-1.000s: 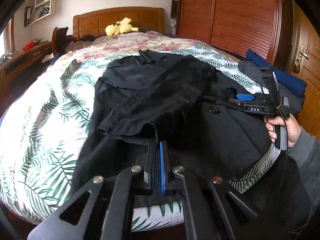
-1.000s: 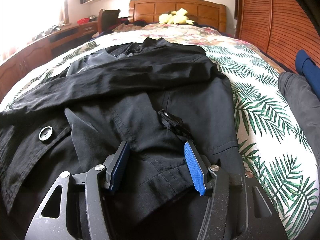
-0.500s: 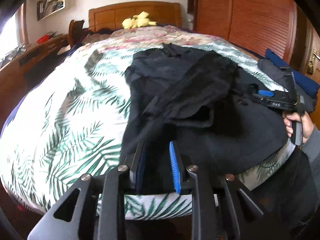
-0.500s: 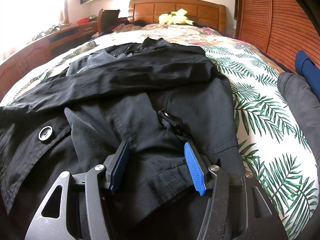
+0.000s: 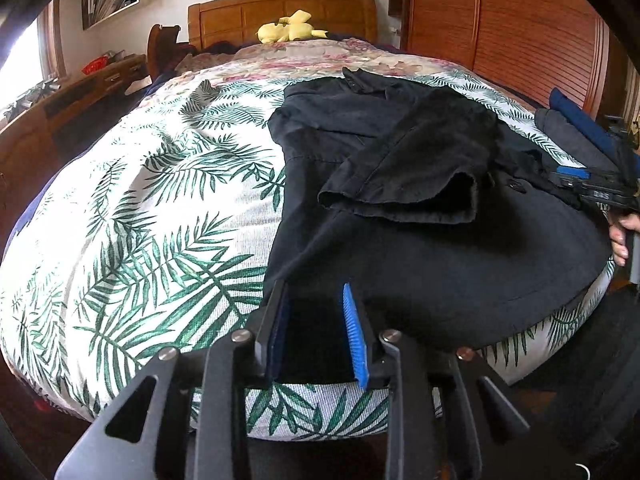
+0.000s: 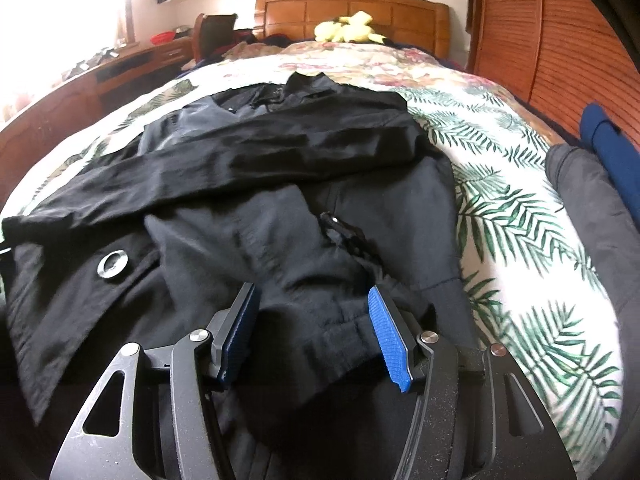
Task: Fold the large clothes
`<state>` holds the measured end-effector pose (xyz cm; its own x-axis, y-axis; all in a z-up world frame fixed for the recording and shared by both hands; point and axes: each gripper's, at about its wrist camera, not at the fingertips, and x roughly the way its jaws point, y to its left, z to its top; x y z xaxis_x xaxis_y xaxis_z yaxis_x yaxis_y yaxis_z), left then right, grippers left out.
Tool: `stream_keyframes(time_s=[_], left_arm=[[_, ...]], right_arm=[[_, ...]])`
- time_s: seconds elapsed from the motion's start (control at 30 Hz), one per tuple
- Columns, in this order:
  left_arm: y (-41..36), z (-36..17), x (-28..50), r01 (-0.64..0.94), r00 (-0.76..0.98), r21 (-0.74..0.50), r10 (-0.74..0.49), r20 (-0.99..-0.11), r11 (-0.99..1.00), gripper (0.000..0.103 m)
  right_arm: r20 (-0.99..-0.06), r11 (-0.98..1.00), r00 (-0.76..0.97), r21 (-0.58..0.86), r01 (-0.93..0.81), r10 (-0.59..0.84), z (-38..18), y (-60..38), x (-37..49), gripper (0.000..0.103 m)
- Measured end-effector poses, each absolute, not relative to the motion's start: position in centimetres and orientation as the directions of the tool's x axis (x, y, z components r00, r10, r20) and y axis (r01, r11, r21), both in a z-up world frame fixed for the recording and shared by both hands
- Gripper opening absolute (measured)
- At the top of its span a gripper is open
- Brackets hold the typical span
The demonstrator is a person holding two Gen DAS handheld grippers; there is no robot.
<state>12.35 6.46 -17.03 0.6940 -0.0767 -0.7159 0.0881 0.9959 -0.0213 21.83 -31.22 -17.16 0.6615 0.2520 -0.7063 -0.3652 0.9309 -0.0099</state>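
Note:
A black coat [image 5: 420, 240] lies spread on the bed, one sleeve [image 5: 412, 172] folded across its front. My left gripper [image 5: 316, 328] is open at the coat's lower left hem corner, with black cloth between its fingers. My right gripper [image 6: 312, 328] is open over the coat's [image 6: 260, 208] right side, a sleeve cuff [image 6: 316, 304] bunched between its blue pads. The right gripper also shows in the left wrist view [image 5: 576, 180] at the coat's right edge. A silver button [image 6: 113, 265] sits on the coat's front.
The bed has a palm-leaf cover [image 5: 160, 220] and a wooden headboard [image 5: 280, 12] with a yellow plush toy [image 5: 290, 30]. Folded grey and blue clothes [image 6: 596, 184] lie at the bed's right side. A wooden wardrobe [image 5: 500, 28] stands right, a desk [image 5: 60, 100] left.
My left gripper has opened, let the sleeve lie on the coat, and moved left and down to the hem corner. The right gripper has stayed open over the cuff.

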Motion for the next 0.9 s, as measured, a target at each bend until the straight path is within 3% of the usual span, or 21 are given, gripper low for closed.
stream_keyframes(time_s=[0.1,0.2,0.27,0.57,0.77,0.9], left_arm=[[6.8,-17.1,12.2,0.089,0.696,-0.032,-0.085,-0.713,0.996,0.027],[7.1,-17.0,12.0,0.086,0.698,-0.053,-0.098,-0.709,0.995,0.027],[7.3,-17.0,12.0,0.085,0.699,-0.066,-0.107,-0.707,0.994,0.027],[8.6,-15.9,10.8,0.068,0.707,-0.056,-0.088,-0.702,0.996,0.031],[9.8,-16.8,10.9,0.052,0.674,-0.076,-0.091,-0.733,0.996,0.035],[9.1,-17.3,10.8,0.069,0.667,-0.068,-0.097,-0.739,0.995,0.036]], right_arm=[[-0.702,0.922,0.672,-0.06,-0.383,0.234,-15.8,-31.9,19.9,0.06],[-0.717,0.917,0.653,-0.052,-0.396,0.242,-15.1,-33.4,18.4,0.074],[-0.735,0.924,0.639,-0.047,-0.381,0.226,-15.1,-34.6,17.7,0.076],[-0.807,0.956,0.579,-0.063,-0.286,0.12,-16.7,-39.3,15.6,0.076],[-0.825,0.941,0.538,-0.025,-0.337,0.171,-17.5,-38.4,14.6,0.077],[-0.805,0.926,0.533,0.055,-0.373,0.263,-17.0,-37.5,14.1,0.069]])
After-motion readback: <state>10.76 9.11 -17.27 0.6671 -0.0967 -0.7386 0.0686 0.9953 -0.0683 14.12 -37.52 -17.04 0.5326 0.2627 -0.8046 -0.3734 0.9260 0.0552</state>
